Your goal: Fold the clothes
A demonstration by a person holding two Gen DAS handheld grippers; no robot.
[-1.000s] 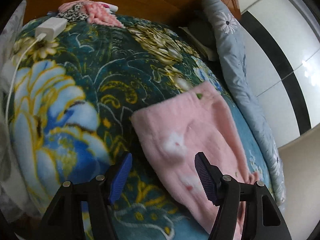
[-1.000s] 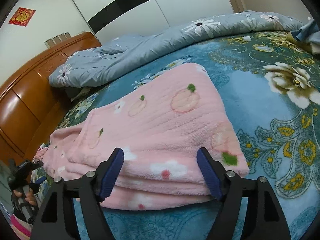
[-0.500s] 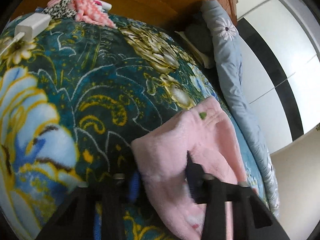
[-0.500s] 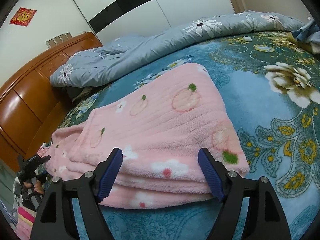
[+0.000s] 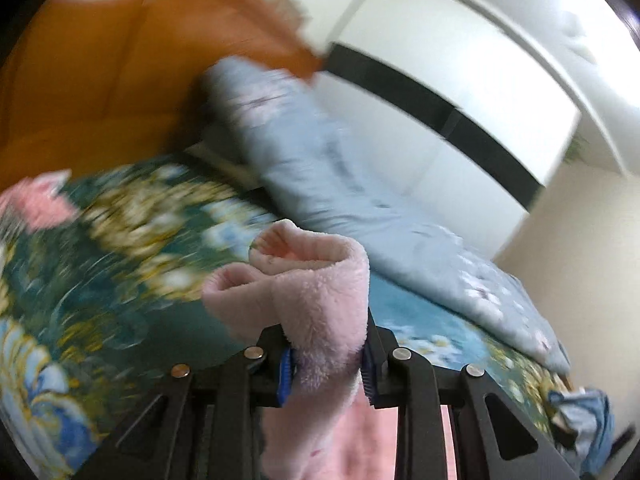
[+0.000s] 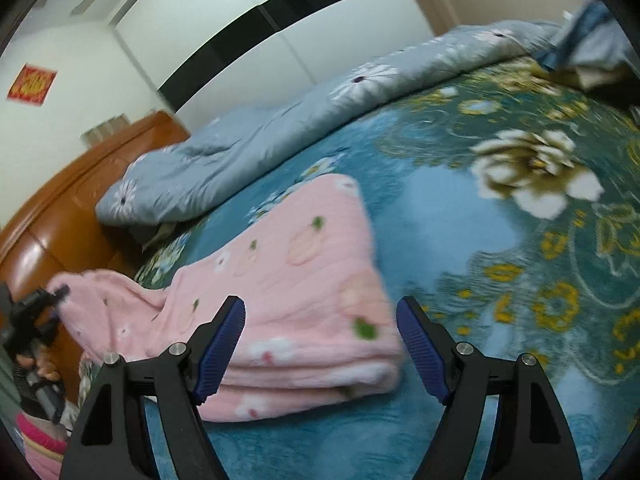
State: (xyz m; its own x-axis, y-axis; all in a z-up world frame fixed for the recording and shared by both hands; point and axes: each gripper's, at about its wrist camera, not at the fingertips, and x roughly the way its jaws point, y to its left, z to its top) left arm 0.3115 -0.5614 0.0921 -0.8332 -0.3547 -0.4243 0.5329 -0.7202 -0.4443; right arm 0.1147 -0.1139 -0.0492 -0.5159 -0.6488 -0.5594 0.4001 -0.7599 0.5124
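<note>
A pink fleece garment (image 6: 296,280) with small flower and fruit prints lies folded on the teal floral blanket (image 6: 520,280). My left gripper (image 5: 326,364) is shut on one end of the pink garment (image 5: 312,288) and holds it lifted above the blanket; that end bunches up over the jaws. In the right wrist view the left gripper (image 6: 36,312) shows at the far left with the lifted end. My right gripper (image 6: 320,344) is open, with the garment's near folded end between its blue pads, not touching them.
A grey-blue floral quilt (image 6: 280,132) lies bunched along the far side of the bed. An orange wooden headboard (image 5: 100,60) stands behind. More clothes lie at the bed's far corner (image 6: 592,40) and a pink item at the left (image 5: 36,200). White wardrobe doors (image 5: 460,80) stand beyond.
My left gripper closed on the garment's end and lifted it off the blanket, tilting up. My right gripper stayed open and shifted slightly at the near end.
</note>
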